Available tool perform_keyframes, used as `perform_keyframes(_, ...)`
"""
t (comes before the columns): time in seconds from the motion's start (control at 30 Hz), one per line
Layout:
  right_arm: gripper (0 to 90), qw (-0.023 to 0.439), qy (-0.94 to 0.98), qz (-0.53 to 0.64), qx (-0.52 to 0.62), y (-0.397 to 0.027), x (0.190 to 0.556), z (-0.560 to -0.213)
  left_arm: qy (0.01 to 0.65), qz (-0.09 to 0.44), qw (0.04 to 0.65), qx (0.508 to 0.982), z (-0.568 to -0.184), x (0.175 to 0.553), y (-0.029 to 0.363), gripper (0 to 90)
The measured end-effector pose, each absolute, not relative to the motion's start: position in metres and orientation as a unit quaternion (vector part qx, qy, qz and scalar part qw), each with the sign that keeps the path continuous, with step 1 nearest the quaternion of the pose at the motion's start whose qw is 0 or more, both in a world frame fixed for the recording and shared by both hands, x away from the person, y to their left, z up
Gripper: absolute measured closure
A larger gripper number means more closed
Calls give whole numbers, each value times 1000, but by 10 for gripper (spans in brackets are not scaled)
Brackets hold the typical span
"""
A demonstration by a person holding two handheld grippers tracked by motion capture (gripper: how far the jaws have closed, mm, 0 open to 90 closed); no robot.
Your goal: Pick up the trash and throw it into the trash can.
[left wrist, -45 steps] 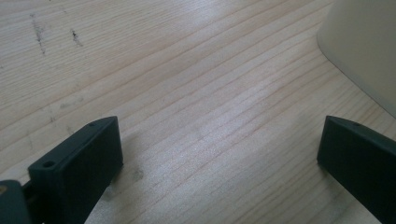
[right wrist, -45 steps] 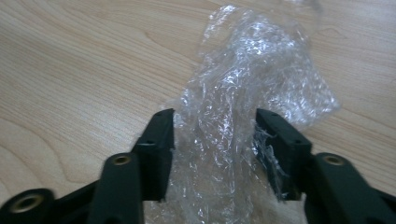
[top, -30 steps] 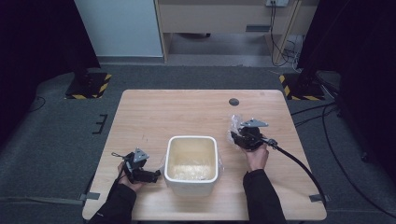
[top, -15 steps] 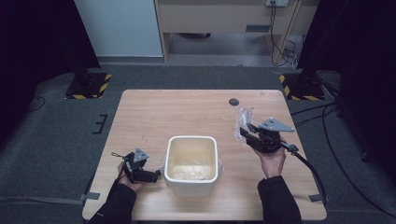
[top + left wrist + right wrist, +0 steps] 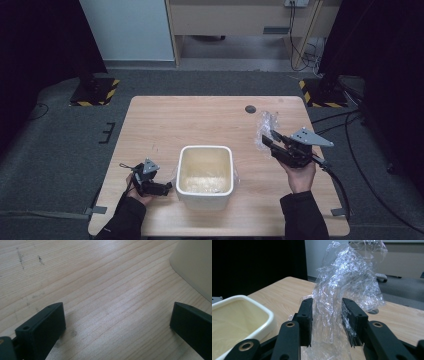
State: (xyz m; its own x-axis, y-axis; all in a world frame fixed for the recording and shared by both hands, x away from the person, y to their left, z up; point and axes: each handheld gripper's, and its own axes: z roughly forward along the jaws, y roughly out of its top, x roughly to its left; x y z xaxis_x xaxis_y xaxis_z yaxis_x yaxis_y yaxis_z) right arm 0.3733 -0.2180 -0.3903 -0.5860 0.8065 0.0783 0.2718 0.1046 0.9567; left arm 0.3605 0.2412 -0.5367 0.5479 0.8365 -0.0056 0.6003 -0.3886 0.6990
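On the light wooden table, a deep cream tub with rounded corners stands near the front edge, at about 6 o'clock from the table's centre; its inside is stained yellowish and some pale matter lies on its bottom.

At 3 o'clock from the tub, your right hand lifts the right gripper clear of the tabletop, and in it is a crumpled sheet of clear plastic wrap. The wrap is thin, see-through and heavily creased, catching the light in white glints; from the right gripper view it rises in a ragged plume above the black jaws and hangs down between them. The jaws are pressed in on the wrap from both sides, pinching it. From above, the wrap shows as a pale wad at the tip of the gripper, toward 12 o'clock of your hand.

At 9 o'clock from the tub, just beside its wall, your left gripper rests low at the table. Its jaws stand spread wide apart over bare wood, with nothing between them, and the tub's wall sits at 2 o'clock.

A small dark round hole marks the table's far side.
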Motion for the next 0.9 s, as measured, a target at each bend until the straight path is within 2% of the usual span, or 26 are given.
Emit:
perform_keyframes(0.57, 624, 233, 708, 588, 314, -199, 347, -360, 441, 177, 333, 814, -537, 361, 241, 0)
perform_keyframes(0.9, 624, 209, 723, 599, 274, -175, 336, -355, 441, 177, 333, 814, -537, 361, 241, 0)
